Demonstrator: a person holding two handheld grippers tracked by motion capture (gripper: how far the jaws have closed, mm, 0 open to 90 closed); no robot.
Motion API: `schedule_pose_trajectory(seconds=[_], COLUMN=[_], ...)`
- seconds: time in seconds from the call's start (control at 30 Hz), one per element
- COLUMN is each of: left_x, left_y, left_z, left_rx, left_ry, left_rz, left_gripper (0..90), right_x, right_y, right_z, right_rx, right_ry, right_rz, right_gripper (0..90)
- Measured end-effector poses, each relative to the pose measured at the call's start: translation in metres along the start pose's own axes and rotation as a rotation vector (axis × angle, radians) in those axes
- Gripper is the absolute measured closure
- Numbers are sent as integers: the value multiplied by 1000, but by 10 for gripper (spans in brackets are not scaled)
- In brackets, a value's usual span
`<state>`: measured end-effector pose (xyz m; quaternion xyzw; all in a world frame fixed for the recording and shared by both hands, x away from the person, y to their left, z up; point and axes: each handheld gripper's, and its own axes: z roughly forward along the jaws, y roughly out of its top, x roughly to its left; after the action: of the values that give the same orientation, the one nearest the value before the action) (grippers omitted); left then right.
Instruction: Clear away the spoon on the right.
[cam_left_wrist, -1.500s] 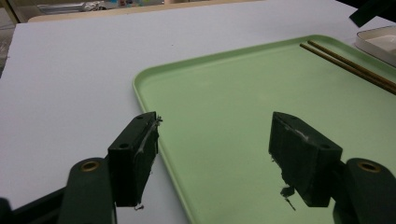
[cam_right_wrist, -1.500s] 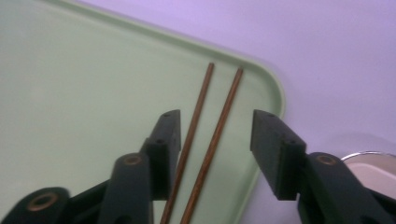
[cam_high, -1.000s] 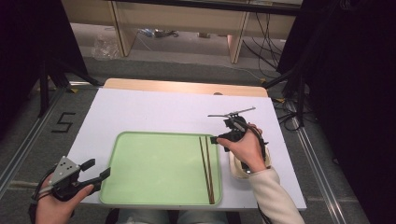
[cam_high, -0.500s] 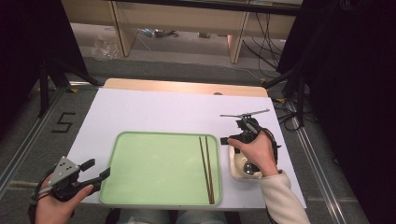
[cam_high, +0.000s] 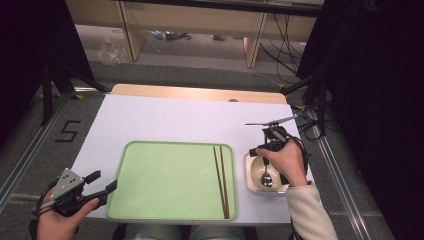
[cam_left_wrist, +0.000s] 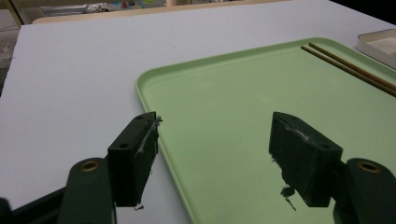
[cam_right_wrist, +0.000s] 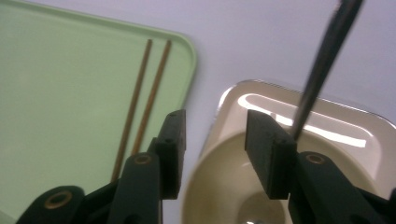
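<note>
A pale green tray (cam_high: 165, 180) (cam_left_wrist: 243, 93) (cam_right_wrist: 70, 93) lies at the near middle of the table. Two brown chopsticks (cam_high: 221, 180) (cam_left_wrist: 350, 67) (cam_right_wrist: 140, 102) lie along its right side. Just right of it, a white square dish (cam_high: 249, 183) (cam_right_wrist: 243, 88) holds a cream bowl (cam_high: 257, 172) (cam_right_wrist: 219, 186) with a spoon (cam_high: 267, 179) in it. My right gripper (cam_high: 260, 152) (cam_right_wrist: 215, 140) hovers over the bowl's near-left rim. Its jaws have just been closing and nothing is pressed between the pads. My left gripper (cam_high: 105, 181) (cam_left_wrist: 215, 140) is open over the tray's left edge, holding nothing.
A white sheet (cam_high: 175, 120) covers the table, and a bare wooden strip (cam_high: 200, 92) runs along its far edge. A blurred dark rod (cam_right_wrist: 322, 60) crosses the right gripper view; I cannot tell what it is. Cables (cam_high: 310, 130) hang off the table's right side.
The right hand has moved right and toward the person, from beside the tray's right edge to above the dish and bowl. The left hand has stayed put.
</note>
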<state>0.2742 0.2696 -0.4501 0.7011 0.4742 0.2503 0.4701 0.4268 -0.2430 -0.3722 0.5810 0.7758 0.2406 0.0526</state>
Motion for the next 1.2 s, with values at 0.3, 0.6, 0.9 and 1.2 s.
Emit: schedule_pose_trajectory(seconds=[0.3,0.6,0.9,1.2], left_x=[0,1,0,0], left_y=[0,0,0,0], left_z=[1,1,1,1], left_rx=[6,7,8,9], left_ry=[3,1,2,2], left_rz=[3,2,5,7], left_gripper=[325,326,326,327], right_x=[-22,-42,-44,-42], right_y=[1,5,7,8], right_z=[-9,3,16,20], right_rx=[-8,-119,-120,-105], right_ry=[-64,-83,-67,-75], right_rz=[90,25,20,11], right_gripper=[711,758,817,861])
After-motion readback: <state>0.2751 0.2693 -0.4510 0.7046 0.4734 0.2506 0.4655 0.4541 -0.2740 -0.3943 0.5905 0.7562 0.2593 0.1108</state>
